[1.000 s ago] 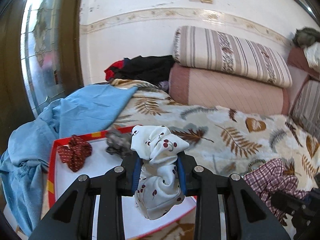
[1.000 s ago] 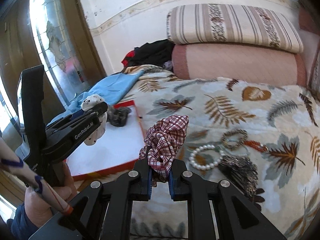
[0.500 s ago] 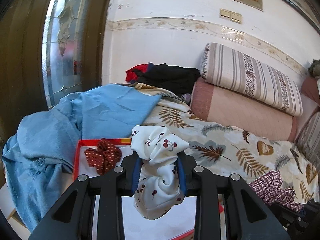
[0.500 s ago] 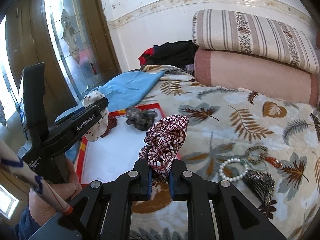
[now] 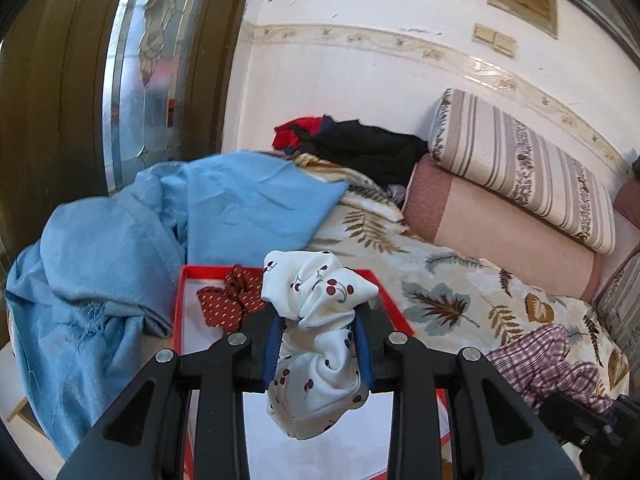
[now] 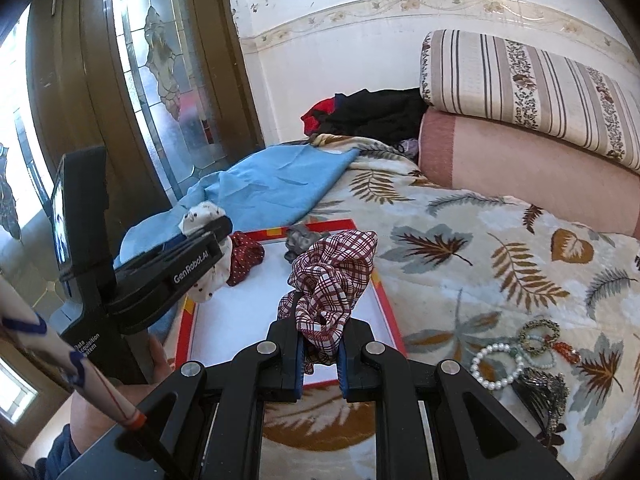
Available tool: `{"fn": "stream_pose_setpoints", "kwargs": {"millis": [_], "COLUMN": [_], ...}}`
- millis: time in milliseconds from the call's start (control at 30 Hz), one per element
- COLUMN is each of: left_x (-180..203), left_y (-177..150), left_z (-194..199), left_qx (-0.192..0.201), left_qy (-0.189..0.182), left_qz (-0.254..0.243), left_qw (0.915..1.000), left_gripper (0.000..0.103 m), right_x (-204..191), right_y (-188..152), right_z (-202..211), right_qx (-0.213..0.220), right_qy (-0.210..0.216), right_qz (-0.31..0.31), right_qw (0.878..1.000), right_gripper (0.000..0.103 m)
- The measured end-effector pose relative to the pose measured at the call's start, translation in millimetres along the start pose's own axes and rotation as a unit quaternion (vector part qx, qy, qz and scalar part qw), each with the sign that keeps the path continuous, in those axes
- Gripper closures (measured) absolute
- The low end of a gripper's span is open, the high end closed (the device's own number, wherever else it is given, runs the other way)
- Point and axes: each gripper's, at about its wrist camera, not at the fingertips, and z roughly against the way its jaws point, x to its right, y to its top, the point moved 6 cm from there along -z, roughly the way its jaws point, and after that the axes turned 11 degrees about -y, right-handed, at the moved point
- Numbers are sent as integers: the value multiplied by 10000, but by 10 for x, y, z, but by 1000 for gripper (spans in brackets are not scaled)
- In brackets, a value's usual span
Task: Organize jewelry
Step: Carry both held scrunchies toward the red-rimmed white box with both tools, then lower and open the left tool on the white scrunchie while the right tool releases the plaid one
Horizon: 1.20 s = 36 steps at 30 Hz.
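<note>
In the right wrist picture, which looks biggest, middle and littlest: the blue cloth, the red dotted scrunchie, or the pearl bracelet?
1. blue cloth, biggest by far.
2. red dotted scrunchie and pearl bracelet look about alike; the bracelet lies nearer the camera and the left gripper hides part of the scrunchie, so no ranking between them.

The white floor of the red-rimmed tray (image 6: pixel 390 320) is lying open across its centre and lower half. A red dotted scrunchie (image 6: pixel 246 258) and a grey scrunchie (image 6: pixel 302 240) are crowding its upper edge, the left gripper (image 6: pixel 208 234) is reaching in at centre left, and bracelets (image 6: pixel 516 354) are cluttering the bed at lower right.
</note>
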Motion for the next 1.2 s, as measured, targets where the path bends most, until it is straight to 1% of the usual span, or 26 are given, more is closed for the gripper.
{"fn": "stream_pose_setpoints", "kwargs": {"millis": [100, 267, 367, 433, 500, 700, 867, 1200], "left_x": [-154, -479, -573, -575, -559, -565, -639, -655], "left_y": [-59, -222, -327, -381, -417, -456, -507, -539], "left_z": [-110, -369, -486, -541, -572, -647, -702, -786], "left_qx": [-252, -835, -1092, -1199, -1252, -1355, -1451, -1543], "left_qy": [25, -4, 36, 73, 123, 285, 423, 545], "left_qz": [196, 758, 881, 846, 772, 602, 532, 435], "left_qw": [9995, 9936, 9901, 9891, 9890, 9885, 9871, 9856], "left_gripper": [73, 73, 73, 73, 73, 73, 73, 73], "right_x": [-26, -42, -44, -54, -92, -195, -209, -242], "right_y": [21, 55, 72, 67, 48, -2, -1, 1], "right_z": [-87, -276, -416, -509, -621, -884, -1082, -1326], "right_qx": [-61, -235, -344, -425, -541, -691, -756, -871], "right_qy": [49, 183, 292, 369, 514, 721, 779, 937], "right_qz": [-26, -150, -249, -315, -404, -390, -418, -478], "right_qw": [10000, 9994, 9987, 9979, 9964, 9942, 9932, 9906], "right_gripper": [89, 89, 89, 89, 89, 89, 89, 89]}}
